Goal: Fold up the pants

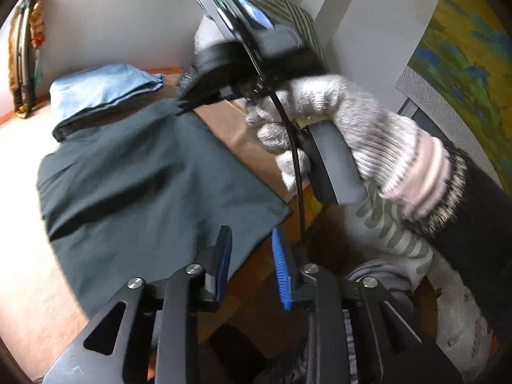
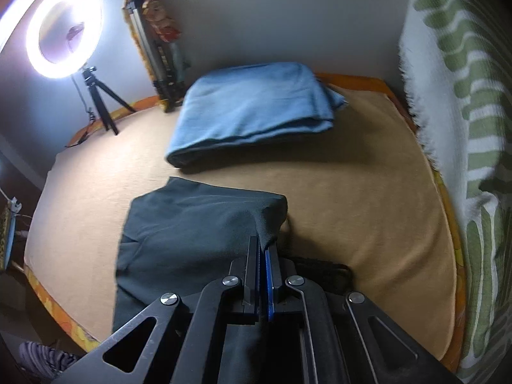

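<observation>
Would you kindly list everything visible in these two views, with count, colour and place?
pants: one, dark grey, front of the bed, one corner lifted.
folded cloth: one, light blue, behind the pants.
bed cover: one, tan, under both.
ring light: one, glowing white on a black tripod, far left corner.
folded stand: one, wrapped in orange patterned fabric, against the wall.
striped blanket: one, green and white, right edge.
left gripper: one, black with blue pads, jaws apart, nothing between them.
right gripper: one, black, shut on the pants' corner.
gloved hand: one, grey knit, gripping the right gripper's handle.
</observation>
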### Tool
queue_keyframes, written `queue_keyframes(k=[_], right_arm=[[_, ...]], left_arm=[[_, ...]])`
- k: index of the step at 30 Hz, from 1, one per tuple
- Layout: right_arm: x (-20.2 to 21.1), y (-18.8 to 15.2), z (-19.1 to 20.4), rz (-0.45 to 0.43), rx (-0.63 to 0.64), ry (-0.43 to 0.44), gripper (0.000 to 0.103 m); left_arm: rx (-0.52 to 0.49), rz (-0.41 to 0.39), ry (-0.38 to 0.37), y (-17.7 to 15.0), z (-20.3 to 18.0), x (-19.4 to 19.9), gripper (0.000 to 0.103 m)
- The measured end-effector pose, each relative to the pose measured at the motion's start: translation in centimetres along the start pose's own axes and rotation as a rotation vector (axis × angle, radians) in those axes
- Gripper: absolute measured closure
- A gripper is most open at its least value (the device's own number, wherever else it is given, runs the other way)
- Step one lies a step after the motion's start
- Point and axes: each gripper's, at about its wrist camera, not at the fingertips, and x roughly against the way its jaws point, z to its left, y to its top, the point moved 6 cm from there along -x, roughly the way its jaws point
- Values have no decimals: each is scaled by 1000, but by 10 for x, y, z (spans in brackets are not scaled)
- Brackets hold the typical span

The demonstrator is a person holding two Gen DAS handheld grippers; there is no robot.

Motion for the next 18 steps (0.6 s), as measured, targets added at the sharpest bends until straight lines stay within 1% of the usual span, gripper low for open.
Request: queue_keyframes(k=[3, 8, 9, 10, 11, 12, 13, 16, 17, 18], right_arm=[[-6, 1, -14, 3, -20, 7, 103], [-19, -2, -28, 8, -20, 6, 103], [-22, -3, -28, 18, -11, 11, 102], [-25, -5, -28, 37, 4, 14, 100], [-27, -6, -31, 47, 15, -13, 97], [-27, -6, -31, 47, 15, -13, 83], [-26, -5, -33, 40, 14, -40, 77], [-6, 1, -28, -22, 47, -87, 71], [1, 2, -23, -40, 60, -87, 65], [6, 5, -17, -57, 78, -80, 62]], left_arm=[[13, -23, 46, -4, 17, 19, 78], [121, -44, 149, -9, 69, 41, 78], [140, -46, 187, -15, 82, 46, 78], [156, -41, 200, -16, 85, 46, 78], [187, -26, 203, -22, 94, 46, 78], [216, -10, 204, -28, 99, 44, 78], [242, 4, 208, -36, 106, 43, 78], [291, 46, 204, -58, 111, 39, 78], [304, 51, 195, -63, 110, 39, 78], [317, 54, 181, -66, 110, 37, 78]])
